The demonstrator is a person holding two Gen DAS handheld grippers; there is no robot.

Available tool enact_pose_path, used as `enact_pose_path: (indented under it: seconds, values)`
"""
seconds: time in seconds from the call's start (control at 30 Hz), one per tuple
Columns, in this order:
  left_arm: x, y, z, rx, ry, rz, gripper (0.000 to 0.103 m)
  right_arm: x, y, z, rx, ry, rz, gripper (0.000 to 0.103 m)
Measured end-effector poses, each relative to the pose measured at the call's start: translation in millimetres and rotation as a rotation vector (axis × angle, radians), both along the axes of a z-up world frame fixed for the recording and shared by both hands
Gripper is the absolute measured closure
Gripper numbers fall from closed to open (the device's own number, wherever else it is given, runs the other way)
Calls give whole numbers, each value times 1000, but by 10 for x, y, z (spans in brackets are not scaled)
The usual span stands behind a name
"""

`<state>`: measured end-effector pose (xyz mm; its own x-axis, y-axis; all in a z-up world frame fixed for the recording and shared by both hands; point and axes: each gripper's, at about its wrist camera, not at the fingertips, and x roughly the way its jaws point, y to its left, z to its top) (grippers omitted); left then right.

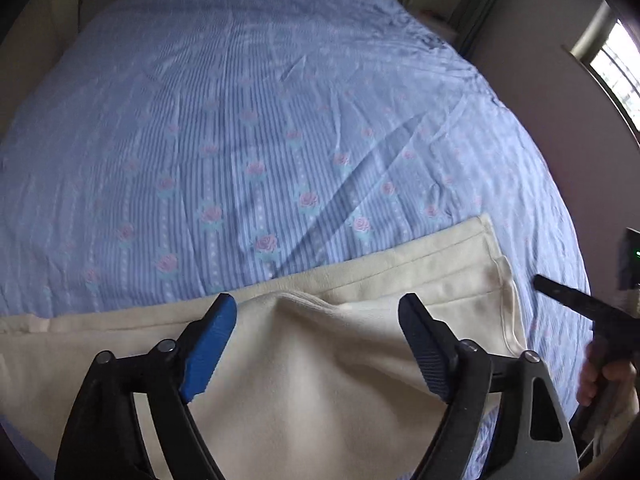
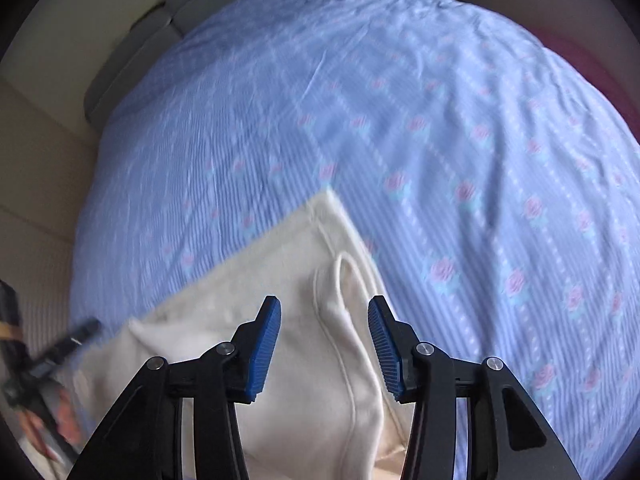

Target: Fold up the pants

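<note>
Lying across the near edge of the bed, the cream pants [image 1: 304, 356] sit flat on the striped blue bedsheet [image 1: 256, 128], folded lengthwise so that one layer rests on another, with the hems stacked toward the right in the left wrist view. That flat, doubled placement suggests a fold just laid down, so both tools can let go.

The left gripper [image 1: 316, 312] hangs over the middle of the cloth with its jaws wide apart and nothing pinched between them; the fabric only shows through the gap below. The right gripper [image 2: 324, 316] stands over the hem end, its jaws partly apart, again clear of the cloth, which I judge is released rather than held.

The pants look soft and slightly fleecy, with stitched hem lines and a rounded fold ridge, limp enough to drape without springing back. The sheet is thin, wrinkled cotton printed with pink roses. Ribbed blue pads [image 2: 262, 352] line the black fingers, presumably to grip slippery cloth.
</note>
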<state>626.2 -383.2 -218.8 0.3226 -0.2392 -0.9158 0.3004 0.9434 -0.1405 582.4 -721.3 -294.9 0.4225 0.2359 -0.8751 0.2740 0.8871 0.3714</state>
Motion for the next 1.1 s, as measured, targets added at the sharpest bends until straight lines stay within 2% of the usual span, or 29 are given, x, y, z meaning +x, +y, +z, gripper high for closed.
enact_pose_path:
  seconds: [0.17,0.27,0.3,0.33,0.4,0.43,0.5,0.57,0.6,0.73,0.8,0.87,0.9,0.93,0.97,1.1]
  values:
    - [-178,121,-81,138,-20,-73,18,157,161,-196,-47,31,82,56]
    - [-268,267,-225,201,6,-56,18,262,241,-323,-111,84,118,57]
    - [-293,324,-266,209,17,-43,18,296,261,-364,-116,103,132,64]
    - [-331,393,-316,215,31,-22,18,318,283,-385,-130,108,146,79]
    - [-374,475,-367,219,50,7,18,339,347,-317,-186,106,181,85]
    - [-400,512,-367,212,55,19,18,348,350,-187,-223,65,172,86]
    - [-468,595,-331,195,57,39,18,428,269,149,-289,-36,105,87]
    - [-504,633,-291,193,48,53,18,589,134,345,-285,-72,56,87]
    - [-522,627,-264,193,41,53,18,732,67,395,-273,-73,44,87]
    - [-558,526,-159,220,-4,46,18,1060,200,280,-386,-13,117,87]
    - [-568,512,-98,214,-9,55,18,1080,182,211,-394,44,80,84]
    - [-589,533,-42,213,-16,70,18,1014,141,276,-422,55,25,77]
    - [-602,553,-16,218,-18,76,18,918,117,371,-465,51,-11,66]
    - [-635,587,16,220,-23,87,18,812,128,458,-484,36,-30,55]
    - [-669,623,42,216,-27,97,18,693,149,573,-493,5,-43,54]
    - [-871,876,164,195,-23,153,18,118,468,1065,-411,-106,53,50]
